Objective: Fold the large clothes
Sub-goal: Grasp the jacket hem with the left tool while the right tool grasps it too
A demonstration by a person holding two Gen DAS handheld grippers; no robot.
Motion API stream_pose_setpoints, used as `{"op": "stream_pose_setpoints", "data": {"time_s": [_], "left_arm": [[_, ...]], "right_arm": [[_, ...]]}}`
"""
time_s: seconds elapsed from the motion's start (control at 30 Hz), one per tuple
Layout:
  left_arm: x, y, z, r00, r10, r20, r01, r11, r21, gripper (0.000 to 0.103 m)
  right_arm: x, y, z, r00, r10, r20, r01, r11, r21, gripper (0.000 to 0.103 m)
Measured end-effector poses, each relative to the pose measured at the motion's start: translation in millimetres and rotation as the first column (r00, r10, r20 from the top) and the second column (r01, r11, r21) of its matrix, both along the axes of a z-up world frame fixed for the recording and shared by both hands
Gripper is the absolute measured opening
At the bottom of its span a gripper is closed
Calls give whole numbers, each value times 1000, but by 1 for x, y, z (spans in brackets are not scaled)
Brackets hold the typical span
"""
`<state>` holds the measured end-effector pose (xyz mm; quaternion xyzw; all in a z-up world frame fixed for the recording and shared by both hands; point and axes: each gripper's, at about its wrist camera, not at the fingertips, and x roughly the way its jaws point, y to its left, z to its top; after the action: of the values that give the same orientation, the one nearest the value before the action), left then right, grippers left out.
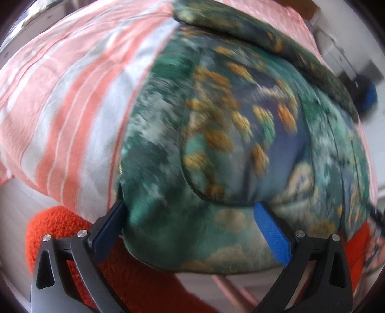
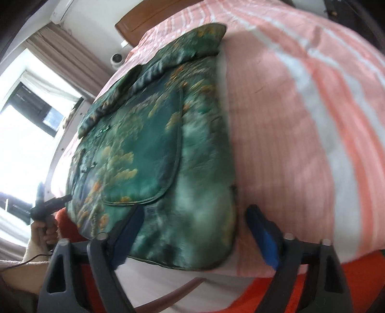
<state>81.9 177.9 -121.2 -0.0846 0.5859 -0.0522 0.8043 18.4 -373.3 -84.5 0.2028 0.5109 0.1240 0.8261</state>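
A green jacket (image 1: pixel 228 144) with yellow and blue print lies flat on a bed with a pink and white striped sheet (image 1: pixel 60 101). A rounded pocket (image 2: pixel 144 163) sits on its front, and the collar (image 2: pixel 149 74) is at the far end. My left gripper (image 1: pixel 192 221) stands open over one corner of the near hem, its blue fingers (image 1: pixel 272 233) on either side of the cloth. My right gripper (image 2: pixel 196 226) is open around the other hem corner (image 2: pixel 216 240), its pads apart from the fabric. The picture is blurred.
Orange knit fabric (image 1: pixel 60 231) lies below the bed edge near both grippers. A hand (image 2: pixel 44 231) holds the left tool at the left of the right wrist view. A wooden headboard (image 2: pixel 149 14), a bright window (image 2: pixel 24 125) and curtains are beyond the bed.
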Motion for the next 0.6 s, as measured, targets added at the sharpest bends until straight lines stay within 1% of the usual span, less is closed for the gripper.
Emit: {"op": "stream_pose_setpoints", "data": {"time_s": [0.03,0.07,0.1,0.13,0.2,0.23,0.27,0.3,0.37,0.4,0.47,0.53,0.57,0.6], "left_arm": [[-3,-5,-1,999,-36,-19,36,999,14,101],[-4,-7,-3,998,-52,-33,53,998,22,92],[-7,-10,-5,997,-63,-51,64,998,26,75],[-9,-12,-7,995,-70,-71,72,997,30,68],[-13,-12,-7,996,-65,-69,68,996,52,31],[-15,-11,-4,996,-62,-61,65,996,54,24],[-18,-9,0,997,-62,-50,64,997,40,15],[-23,-8,3,997,-64,-43,65,997,31,11],[-34,-6,12,997,-76,-23,77,997,22,7],[-42,-5,17,996,-88,-19,89,996,18,2],[-57,-1,21,992,-115,-44,114,993,-12,2],[-74,0,20,985,-154,-84,155,988,15,0],[-86,0,16,977,-175,-118,179,984,18,0],[-97,1,15,974,-182,-132,186,982,15,0]], "right_arm": [[2,4,-2,1000,19,-14,-19,1000,7,65],[3,7,-3,999,31,-32,-32,999,-4,60],[4,11,-4,998,39,-50,-41,998,-36,49],[5,13,-2,997,47,-58,-49,998,-50,32],[4,11,2,996,54,-65,-56,998,-36,18],[5,11,5,996,53,-65,-55,998,-33,15],[3,11,10,997,55,-62,-58,997,-41,14],[2,11,13,997,59,-58,-62,997,-54,13],[-3,13,21,996,64,-55,-68,994,-84,12],[-5,12,23,996,65,-58,-70,993,-90,12],[-16,10,26,995,69,-73,-76,993,-89,12],[-23,10,24,992,79,-103,-87,993,-76,11],[-30,9,23,989,85,-121,-93,993,-69,11],[-33,7,22,987,87,-136,-96,994,-58,11]]}}
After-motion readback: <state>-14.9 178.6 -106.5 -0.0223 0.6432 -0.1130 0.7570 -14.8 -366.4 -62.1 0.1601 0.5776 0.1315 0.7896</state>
